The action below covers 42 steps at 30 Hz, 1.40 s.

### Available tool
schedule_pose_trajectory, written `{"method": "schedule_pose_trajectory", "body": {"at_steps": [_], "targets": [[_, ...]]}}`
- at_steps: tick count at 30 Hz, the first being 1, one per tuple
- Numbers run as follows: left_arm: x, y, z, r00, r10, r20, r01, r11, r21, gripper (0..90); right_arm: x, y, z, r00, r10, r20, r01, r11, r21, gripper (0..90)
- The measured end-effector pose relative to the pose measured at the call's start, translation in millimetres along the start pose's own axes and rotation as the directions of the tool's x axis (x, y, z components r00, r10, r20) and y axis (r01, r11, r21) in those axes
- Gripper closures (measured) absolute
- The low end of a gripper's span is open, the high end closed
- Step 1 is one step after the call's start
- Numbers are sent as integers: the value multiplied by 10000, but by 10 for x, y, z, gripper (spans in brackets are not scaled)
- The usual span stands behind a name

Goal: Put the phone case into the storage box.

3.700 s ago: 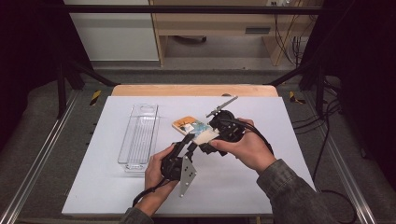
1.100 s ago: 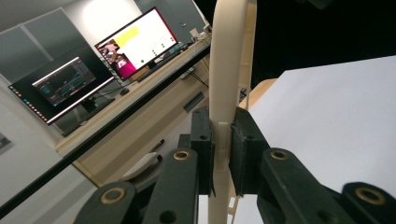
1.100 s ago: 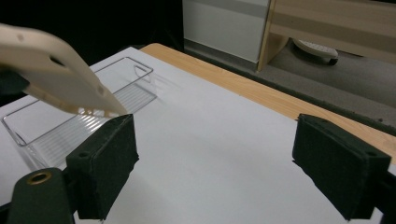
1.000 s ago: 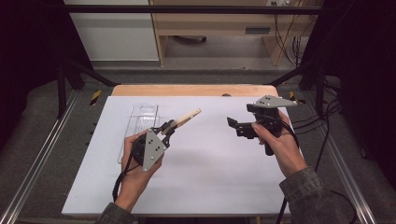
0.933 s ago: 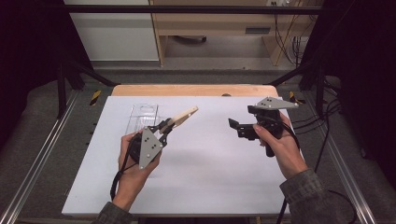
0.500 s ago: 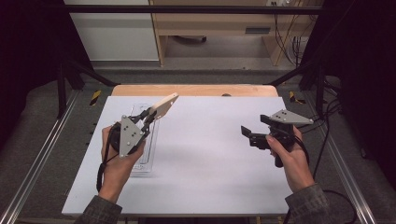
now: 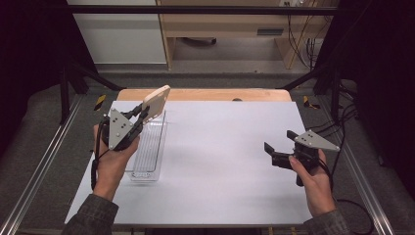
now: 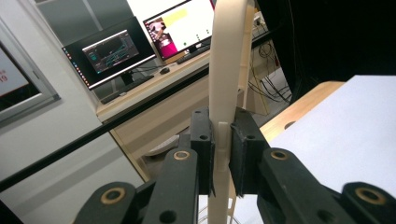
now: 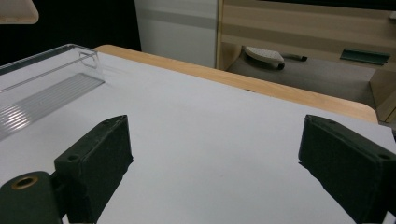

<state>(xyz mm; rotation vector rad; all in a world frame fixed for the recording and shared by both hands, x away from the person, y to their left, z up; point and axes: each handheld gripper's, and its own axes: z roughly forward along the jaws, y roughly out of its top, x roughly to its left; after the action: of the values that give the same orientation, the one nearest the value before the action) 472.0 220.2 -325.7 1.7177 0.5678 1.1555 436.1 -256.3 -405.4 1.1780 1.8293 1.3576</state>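
My left gripper [image 7: 142, 113] is shut on a flat cream-coloured lid [image 7: 156, 101], held up in the air over the far end of a clear plastic tray [image 7: 147, 152]. In the left gripper view the lid [image 8: 227, 70] stands edge-on and upright between the two pads [image 8: 201, 149]. My right gripper [image 7: 280, 144] hovers over the right side of the white table top [image 7: 220, 161], jaws wide apart with nothing between them. The right gripper view shows the tray [image 9: 42, 95] at far left and a corner of the lid [image 9: 17, 13] at top left.
The tray lies lengthwise on the left part of the table. A wooden strip [image 7: 205, 94] runs along the far edge. Metal rails [image 7: 39, 161] flank both sides. Monitors [image 8: 112, 51] sit on a desk beyond the table.
My left gripper has carried the lid left and away from me, to above the tray's far end. My right gripper has moved right and nearer to me, still open.
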Motion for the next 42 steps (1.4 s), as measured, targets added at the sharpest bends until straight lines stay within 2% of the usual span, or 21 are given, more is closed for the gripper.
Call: {"method": "schedule_pose_trajectory", "body": {"at_steps": [5,8,11,19,20,23,25,29,33,36,39,42], "targets": [[57,-29,33,9995,-310,7,310,9995,55,802,0,-127,-15,10000,26,58,-26,10000,12,81],[115,-62,54,9960,-899,-9,899,9960,-9,803,-7,-247,-44,9991,373,187,-372,9993,-98,74],[176,-95,86,9926,-1208,-143,1208,9927,-15,803,3,-341,-43,9989,355,292,-350,9992,-194,76],[305,-141,171,9897,-1400,-301,1402,9901,53,803,84,-465,-76,9984,-3,574,29,9990,-448,67],[328,-157,202,9902,-1356,-343,1362,9906,136,803,96,-498,-80,9974,-91,709,135,9980,-622,66],[361,-194,246,9872,-1564,-309,1570,9875,161,803,104,-551,-74,9967,-174,793,234,9969,-752,65],[373,-220,281,9879,-1522,-313,1530,9879,256,803,109,-583,-69,9960,-218,867,293,9958,-862,65],[395,-267,327,9847,-1715,-320,1724,9846,282,802,118,-628,-52,9960,-303,840,396,9930,-1115,65],[420,-343,383,9793,-2002,-290,2012,9789,366,802,135,-715,-19,9977,-355,570,436,9881,-1474,58],[435,-370,397,9743,-2235,-277,2244,9739,344,802,143,-760,0,9983,-404,412,462,9871,-1531,47],[440,-383,405,9742,-2237,-287,2248,9735,410,802,147,-784,12,9983,-471,346,519,9863,-1569,44],[445,-416,425,9700,-2415,-268,2426,9690,475,802,147,-811,8,9982,-493,340,541,9858,-1587,42]]}}
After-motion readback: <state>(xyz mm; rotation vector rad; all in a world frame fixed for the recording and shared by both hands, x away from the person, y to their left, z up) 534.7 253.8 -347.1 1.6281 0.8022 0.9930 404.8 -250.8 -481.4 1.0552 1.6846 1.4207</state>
